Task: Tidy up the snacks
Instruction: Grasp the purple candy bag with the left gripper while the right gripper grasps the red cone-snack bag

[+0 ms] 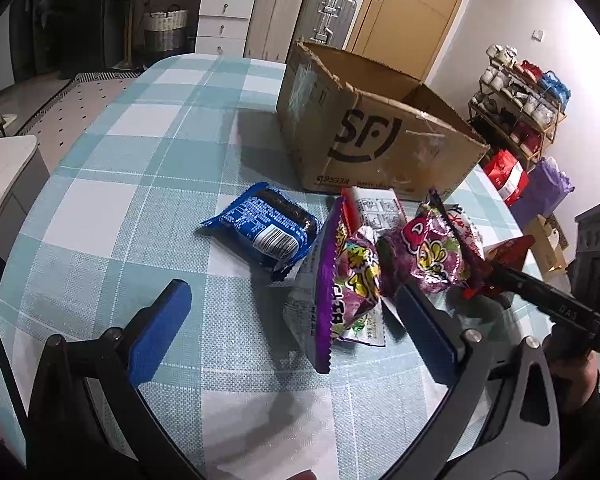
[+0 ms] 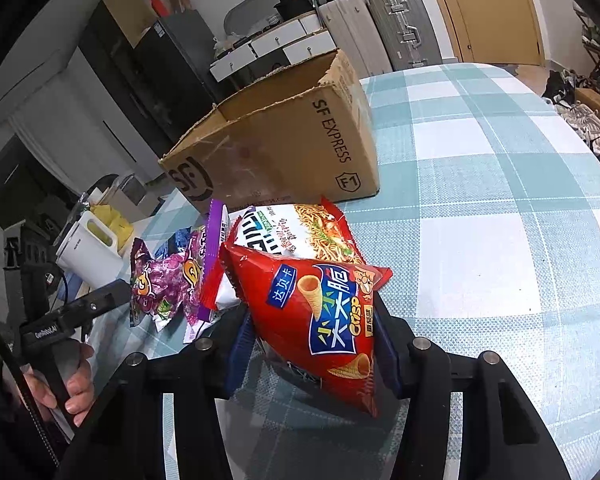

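Right, your right tongs [image 2: 314,354] are pinching the red crisp bag [image 2: 320,320] across its lower half, blue pads pressed into both sides, jaws drawn in close. That bag is light, puffed with air and slick-skinned, so it will squash and may slide if you squeeze only the air pocket; the crisps inside look easy to crush. I'd judge the crimped seam or a flat fold near an edge the safer place to hold. It sits between your pads, its top corner leaning over the noodle packet [image 2: 300,232], which lies on the surface just in front of the cardboard box [image 2: 284,148].

Your left tongs [image 1: 296,328] are spread wide and holding nothing. Between and just ahead of their pads lies the purple candy bag [image 1: 348,280], propped on edge over a white packet; a second purple bag [image 1: 436,252] is beside it, and the blue biscuit pack [image 1: 264,228] lies flat a little to the left. All soft, light wrappers. The box stands open behind them on the checked surface [image 1: 140,152].
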`<state>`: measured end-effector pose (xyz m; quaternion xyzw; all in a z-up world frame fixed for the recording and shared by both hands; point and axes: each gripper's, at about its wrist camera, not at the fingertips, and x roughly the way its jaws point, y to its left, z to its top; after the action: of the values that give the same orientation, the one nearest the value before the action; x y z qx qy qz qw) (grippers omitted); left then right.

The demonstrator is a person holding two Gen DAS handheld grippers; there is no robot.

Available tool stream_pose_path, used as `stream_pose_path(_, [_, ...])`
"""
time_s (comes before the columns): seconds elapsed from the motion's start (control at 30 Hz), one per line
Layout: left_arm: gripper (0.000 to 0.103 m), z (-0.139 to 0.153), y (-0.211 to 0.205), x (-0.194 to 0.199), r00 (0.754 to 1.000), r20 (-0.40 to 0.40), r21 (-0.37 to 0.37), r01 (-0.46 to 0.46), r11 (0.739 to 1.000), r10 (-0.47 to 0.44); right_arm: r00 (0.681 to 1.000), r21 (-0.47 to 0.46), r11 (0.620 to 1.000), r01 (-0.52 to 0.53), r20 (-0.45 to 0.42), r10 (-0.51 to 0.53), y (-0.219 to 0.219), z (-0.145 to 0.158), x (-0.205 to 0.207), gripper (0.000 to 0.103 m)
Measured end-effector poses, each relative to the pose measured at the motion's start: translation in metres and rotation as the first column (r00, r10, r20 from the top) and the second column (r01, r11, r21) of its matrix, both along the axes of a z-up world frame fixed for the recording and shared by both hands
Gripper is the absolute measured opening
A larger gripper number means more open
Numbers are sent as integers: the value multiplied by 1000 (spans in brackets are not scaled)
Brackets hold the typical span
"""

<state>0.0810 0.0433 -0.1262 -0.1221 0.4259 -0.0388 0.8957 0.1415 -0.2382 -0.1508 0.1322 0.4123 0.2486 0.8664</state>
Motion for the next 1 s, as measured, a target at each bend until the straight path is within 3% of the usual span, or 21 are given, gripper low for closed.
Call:
stream_pose_path(0.27, [102, -14, -5, 9, 999, -46, -56, 23, 998, -26, 1000, 6, 1000, 15, 7, -15, -7, 3, -8, 53])
stream_pose_path(0.43, [99, -15, -12, 14, 999, -41, -44, 27, 999, -29, 1000, 31, 999, 18, 1, -18, -11, 3, -9, 53])
stream_pose_path(0.53, [89, -17, -15, 17, 998, -46, -52, 42, 998, -44, 1000, 38, 999, 20, 4, -21, -12, 5, -9, 53])
stream_pose_path(0.7, [45, -23, -19, 18, 996, -49, -55, 69, 996, -71, 1000, 49, 999, 22, 8, -22, -14, 5, -12, 53])
stream_pose_path(1.0, [40, -18, -20, 7, 993, -46, -75, 101, 992, -104, 999, 56, 998, 32, 28, -33, -17, 13, -24, 53])
